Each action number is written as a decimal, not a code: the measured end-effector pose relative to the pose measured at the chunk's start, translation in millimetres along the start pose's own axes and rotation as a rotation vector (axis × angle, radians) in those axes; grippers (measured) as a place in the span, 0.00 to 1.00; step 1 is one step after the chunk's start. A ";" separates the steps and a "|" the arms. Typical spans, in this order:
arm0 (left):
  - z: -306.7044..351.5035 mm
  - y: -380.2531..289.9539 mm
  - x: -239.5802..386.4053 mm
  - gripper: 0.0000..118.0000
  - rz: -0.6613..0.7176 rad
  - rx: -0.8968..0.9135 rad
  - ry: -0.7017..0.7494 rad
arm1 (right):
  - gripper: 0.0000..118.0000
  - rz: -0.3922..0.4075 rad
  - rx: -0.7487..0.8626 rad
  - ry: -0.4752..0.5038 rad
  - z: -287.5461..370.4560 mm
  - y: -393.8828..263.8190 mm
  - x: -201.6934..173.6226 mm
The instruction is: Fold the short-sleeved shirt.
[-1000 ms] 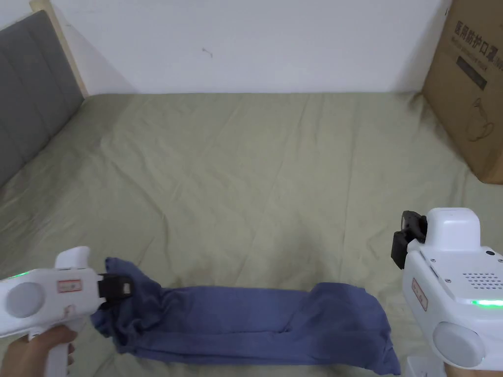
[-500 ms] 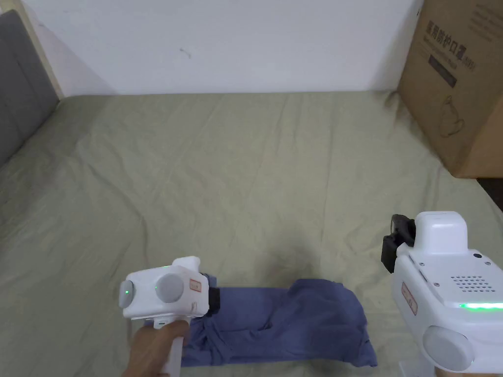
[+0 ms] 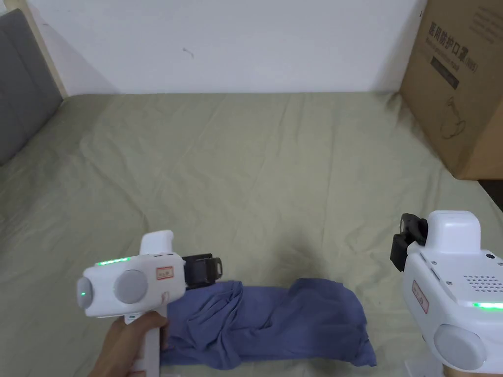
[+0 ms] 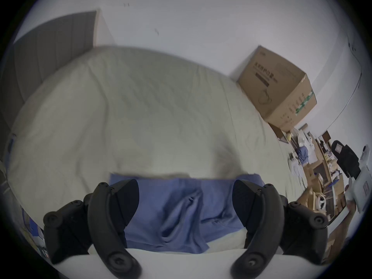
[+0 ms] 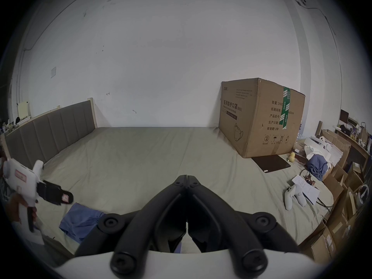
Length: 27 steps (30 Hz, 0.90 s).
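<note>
The blue short-sleeved shirt [image 3: 275, 319] lies folded into a short rumpled band near the front edge of the bed. My left gripper [image 3: 209, 270] hovers just above the shirt's left end, open, its jaws spread wide with nothing between them. In the left gripper view the shirt [image 4: 181, 209] lies below my open left gripper [image 4: 185, 188]. My right gripper [image 3: 407, 240] is held to the right of the shirt, off the cloth. In the right gripper view this gripper [image 5: 187, 177] is shut and empty, with the shirt [image 5: 80, 219] and the left gripper [image 5: 64, 197] at the far left.
The olive bed sheet [image 3: 245, 172] stretches wrinkled to the white wall. A large cardboard box [image 3: 461, 88] stands at the back right, a grey headboard [image 3: 19, 83] at the left. Past the bed's right side lie a dark mat [image 5: 270, 162] and a white controller [image 5: 293, 194].
My left gripper carried the shirt's left end rightward over the rest, then let go, opened and drew back slightly. The shirt is now about half as long. The right gripper stayed put.
</note>
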<state>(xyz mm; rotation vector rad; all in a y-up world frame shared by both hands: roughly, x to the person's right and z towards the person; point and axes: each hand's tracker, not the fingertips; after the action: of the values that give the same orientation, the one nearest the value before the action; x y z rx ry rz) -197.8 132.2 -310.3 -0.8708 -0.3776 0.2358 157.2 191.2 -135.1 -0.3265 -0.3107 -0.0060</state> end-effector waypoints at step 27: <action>-72.3 -82.1 -5.6 0.00 -0.115 -0.073 0.095 | 0.00 -0.009 -0.031 -0.018 -2.0 -8.9 17.4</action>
<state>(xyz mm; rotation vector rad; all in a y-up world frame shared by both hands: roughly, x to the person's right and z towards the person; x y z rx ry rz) -168.9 28.6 -289.8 -0.9252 -0.3483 0.0742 173.9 182.9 -128.9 -0.3560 -0.3305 -0.0170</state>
